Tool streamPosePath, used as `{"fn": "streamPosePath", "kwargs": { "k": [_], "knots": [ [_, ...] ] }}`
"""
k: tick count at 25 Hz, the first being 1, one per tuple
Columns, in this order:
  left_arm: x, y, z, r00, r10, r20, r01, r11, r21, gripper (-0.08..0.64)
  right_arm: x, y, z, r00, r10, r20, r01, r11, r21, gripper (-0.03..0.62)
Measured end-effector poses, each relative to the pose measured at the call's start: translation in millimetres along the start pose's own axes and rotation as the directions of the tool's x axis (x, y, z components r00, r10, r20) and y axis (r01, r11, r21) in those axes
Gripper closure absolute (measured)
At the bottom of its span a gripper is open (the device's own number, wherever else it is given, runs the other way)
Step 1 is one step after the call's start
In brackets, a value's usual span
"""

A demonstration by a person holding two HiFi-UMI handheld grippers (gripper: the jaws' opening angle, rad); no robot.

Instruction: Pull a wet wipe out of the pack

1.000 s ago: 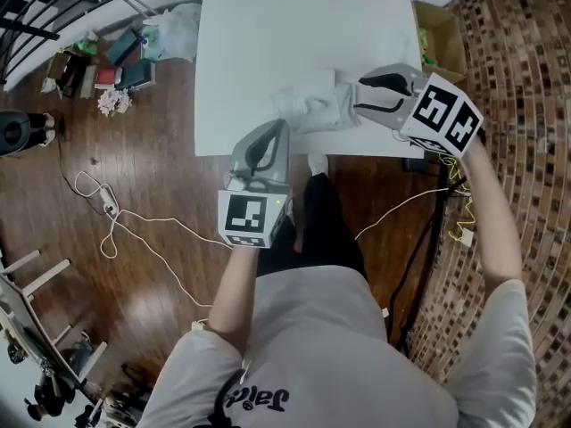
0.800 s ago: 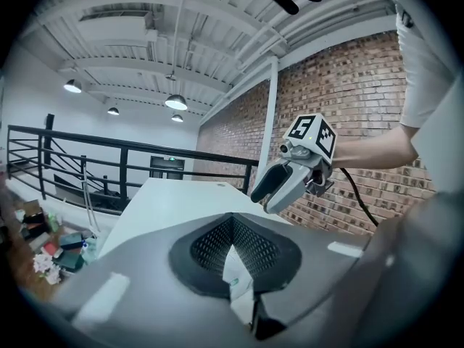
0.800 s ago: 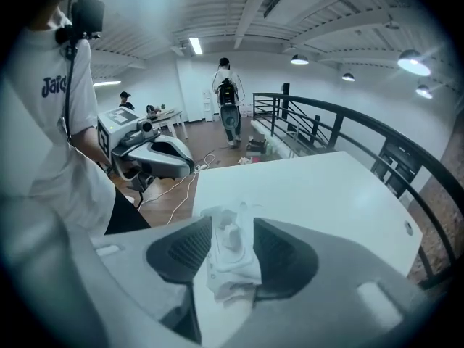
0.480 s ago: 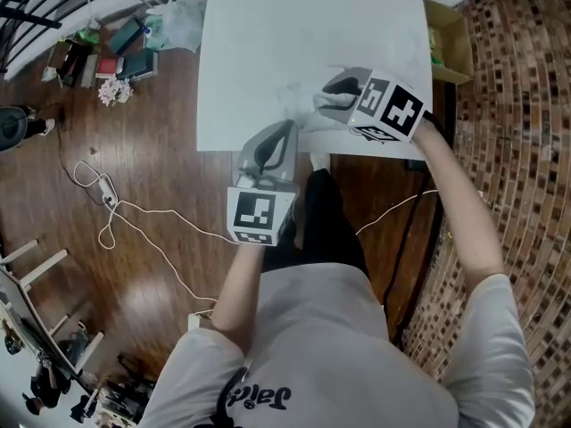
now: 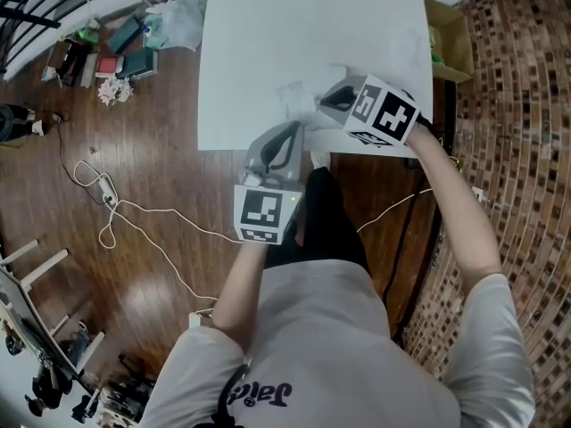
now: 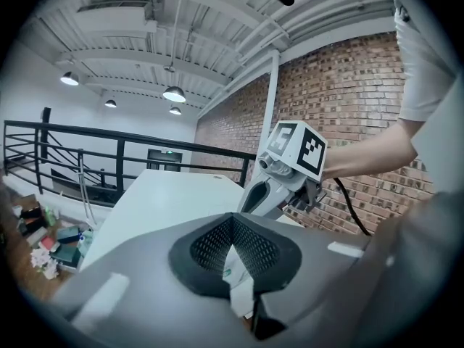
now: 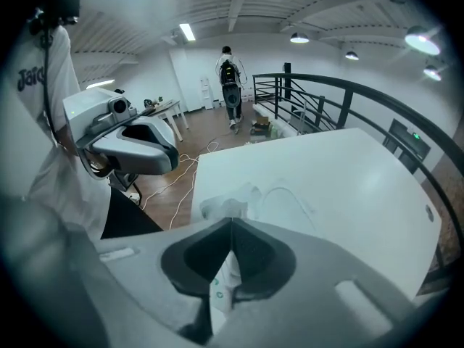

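Wet wipe pack [image 5: 297, 103]: lay crumpled, white with green print, on the white table [image 5: 303, 25], just inside its near edge. Left gripper [image 5: 287, 128]: reached over the table's near edge, jaws pressed together on a corner of the pack. Right gripper [image 5: 325, 102]: leaned in from the table's right side, tilted steeply down, jaws clamped tight on a thin white fold with green print at the pack's top; wipe or wrapper, could not tell. Wooden floor [image 5: 134, 194] with a white cable [image 5: 152, 239] left of the table, cardboard box [image 5: 446, 34] off its right edge
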State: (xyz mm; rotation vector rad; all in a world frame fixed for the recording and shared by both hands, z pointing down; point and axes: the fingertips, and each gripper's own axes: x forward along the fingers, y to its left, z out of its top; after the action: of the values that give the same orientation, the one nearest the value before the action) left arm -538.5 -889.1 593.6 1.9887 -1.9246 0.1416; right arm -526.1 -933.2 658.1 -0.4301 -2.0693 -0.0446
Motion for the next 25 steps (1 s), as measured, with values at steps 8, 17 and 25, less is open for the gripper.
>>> {"fn": "streamPosePath", "kwargs": {
  "k": [8,17,25],
  "knots": [
    [3.7,-5.8,16.9,1.0,-0.022,0.015,0.022,1.0,0.008,0.545,-36.8,0.5,13.0,0.998,-0.055,0.014,0.055,0.998,-0.024,0.597],
    [5.6,-11.3,44.0,0.998,-0.026,0.052,0.025,0.999,0.023,0.545,-103.6,-1.9,35.4,0.991,-0.124,0.049,0.127,0.99,-0.057,0.597],
    [4.8,-4.6,53.8,0.998,-0.008,0.057,0.007,1.0,0.018,0.545,-160.1,-1.1,60.5,0.971,-0.199,0.135,0.21,0.975,-0.074,0.598]
  ]
}}
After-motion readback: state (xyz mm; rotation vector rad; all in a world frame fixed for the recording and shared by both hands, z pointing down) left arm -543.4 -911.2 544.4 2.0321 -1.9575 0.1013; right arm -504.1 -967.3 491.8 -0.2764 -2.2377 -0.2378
